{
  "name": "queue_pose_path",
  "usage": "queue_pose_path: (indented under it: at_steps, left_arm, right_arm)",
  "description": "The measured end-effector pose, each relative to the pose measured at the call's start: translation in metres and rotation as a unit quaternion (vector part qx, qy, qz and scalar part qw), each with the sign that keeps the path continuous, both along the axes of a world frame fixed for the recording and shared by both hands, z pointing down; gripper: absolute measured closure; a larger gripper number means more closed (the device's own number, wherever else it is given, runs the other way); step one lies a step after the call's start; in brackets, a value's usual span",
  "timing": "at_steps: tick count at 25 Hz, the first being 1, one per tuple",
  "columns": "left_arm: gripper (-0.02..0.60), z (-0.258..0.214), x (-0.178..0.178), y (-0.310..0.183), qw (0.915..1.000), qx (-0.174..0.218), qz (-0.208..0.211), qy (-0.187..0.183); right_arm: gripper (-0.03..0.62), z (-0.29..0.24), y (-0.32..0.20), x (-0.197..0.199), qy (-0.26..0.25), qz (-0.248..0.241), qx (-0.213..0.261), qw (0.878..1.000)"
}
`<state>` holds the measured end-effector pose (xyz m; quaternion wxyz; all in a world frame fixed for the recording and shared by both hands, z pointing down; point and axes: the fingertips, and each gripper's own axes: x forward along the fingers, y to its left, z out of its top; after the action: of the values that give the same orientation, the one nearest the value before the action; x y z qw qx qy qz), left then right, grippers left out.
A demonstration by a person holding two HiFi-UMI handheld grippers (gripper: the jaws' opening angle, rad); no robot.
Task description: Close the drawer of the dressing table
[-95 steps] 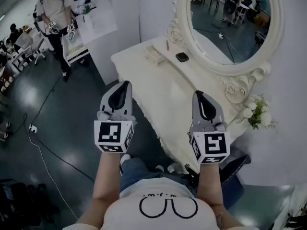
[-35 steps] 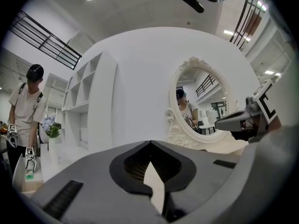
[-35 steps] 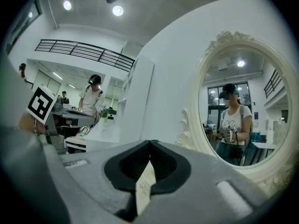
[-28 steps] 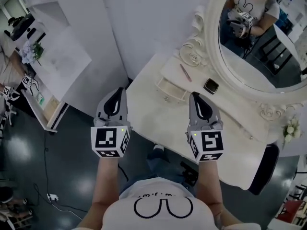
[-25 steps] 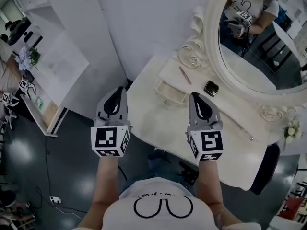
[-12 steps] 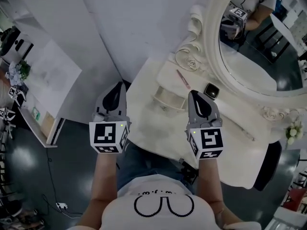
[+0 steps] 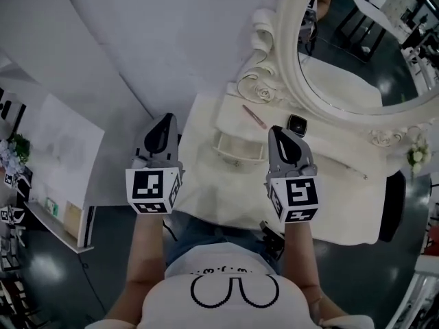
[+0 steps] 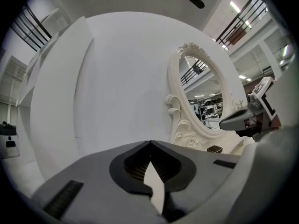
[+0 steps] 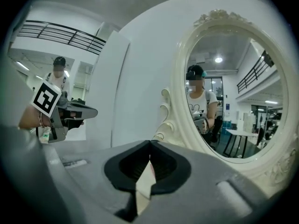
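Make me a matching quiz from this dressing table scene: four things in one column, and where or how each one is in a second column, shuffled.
Things:
1. drawer
2. pen
3. small dark case
4. flowers

Descriptions:
A. white, at the right end of the dressing table
B. pulled out, standing open
C. square, at the foot of the mirror
D. pink, lying on the raised shelf

Pairs: 1-B, 2-D, 3-C, 4-A

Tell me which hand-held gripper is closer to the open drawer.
The right hand-held gripper: its tip is over the table top, just right of the drawer, while the left hand-held gripper hangs beyond the table's left edge.
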<state>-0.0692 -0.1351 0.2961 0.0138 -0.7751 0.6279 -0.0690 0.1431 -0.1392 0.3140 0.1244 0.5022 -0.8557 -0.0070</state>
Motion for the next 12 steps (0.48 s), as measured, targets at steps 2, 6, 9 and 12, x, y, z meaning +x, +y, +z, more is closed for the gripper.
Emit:
queue_pose_path:
  at_steps: [2, 6, 9, 12]
  left_arm:
    - [0.583, -0.004, -0.006, -0.008, 0.9999, 0.003, 0.015, 0.002]
    - [0.583, -0.007, -0.016, -0.023, 0.9991, 0.008, 0.039, 0.014]
    - [0.583, -0.003, -0.022, -0.030, 0.9983, 0.006, 0.052, 0.024]
    - [0.583, 0.002, -0.025, -0.035, 0.9973, 0.003, 0.065, 0.033]
  right_arm:
    - [0.594, -0.003, 0.000, -0.004, 0.000, 0.017, -0.003, 1.000]
    - [0.526, -0.007, 0.000, -0.008, -0.017, 0.057, -0.007, 0.998]
    - [0.380, -0.006, 0.001, -0.010, -0.047, 0.076, -0.020, 0.996]
    - [0.339, 0.000, 0.001, -0.013, -0.061, 0.087, -0.029, 0.994]
